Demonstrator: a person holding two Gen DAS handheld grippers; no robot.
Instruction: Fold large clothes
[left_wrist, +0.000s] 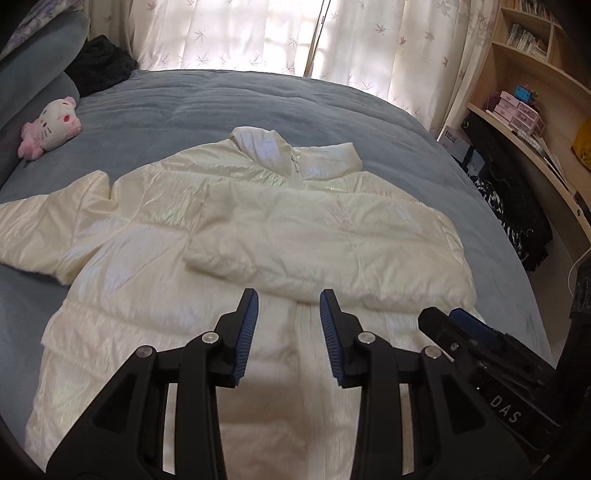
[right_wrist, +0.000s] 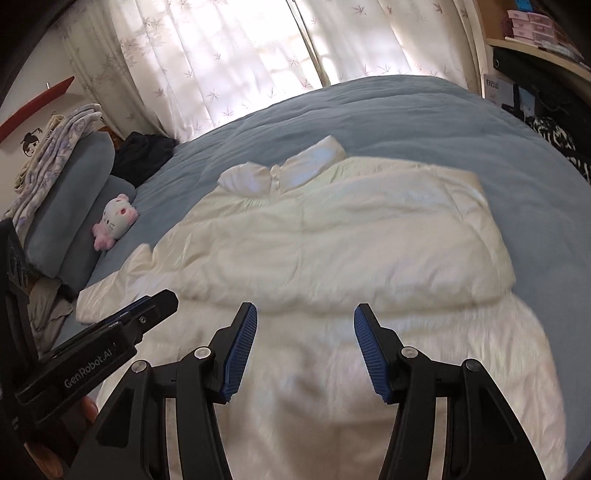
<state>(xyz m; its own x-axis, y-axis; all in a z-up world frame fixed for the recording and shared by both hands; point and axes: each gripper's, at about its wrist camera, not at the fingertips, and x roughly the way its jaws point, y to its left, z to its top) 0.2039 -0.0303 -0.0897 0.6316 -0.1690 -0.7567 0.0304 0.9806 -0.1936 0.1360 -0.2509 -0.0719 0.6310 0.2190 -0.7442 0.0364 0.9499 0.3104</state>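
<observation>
Nearest my left wrist camera, the left gripper (left_wrist: 289, 334) hung above the jacket's lower front with its jaws apart and nothing between the blue pads (left_wrist: 246, 339). Below it the white puffer jacket (left_wrist: 155, 236) lay front-up on the blue bed (left_wrist: 221, 103), its hem cut off by the bottom of the frame. One sleeve (left_wrist: 303, 240) was folded across the chest; the other sleeve (left_wrist: 40, 232) stretched out to the side, its cuff running past the frame edge. My right gripper (left_wrist: 448, 326) entered from the lower right, seen side-on, so this view did not settle its state. I counted one plush cat (left_wrist: 50, 127) near the pillows (left_wrist: 33, 74), and a dark bundle (left_wrist: 99, 70) I couldn't identify. Shelves (left_wrist: 517, 92) held small pink boxes (left_wrist: 517, 110) and rows of books, too small to count.

From the right wrist camera, the right gripper (right_wrist: 304, 349) hovered open over the jacket (right_wrist: 332, 236), gripping nothing, with motion blur softening the fabric. My left gripper (right_wrist: 155, 306) poked in from the left, partly hidden by its own body. Two stacked pillows (right_wrist: 74, 184) carried folded patterned cloth (right_wrist: 59, 147), and the plush cat (right_wrist: 114, 219) lay just beside them.
</observation>
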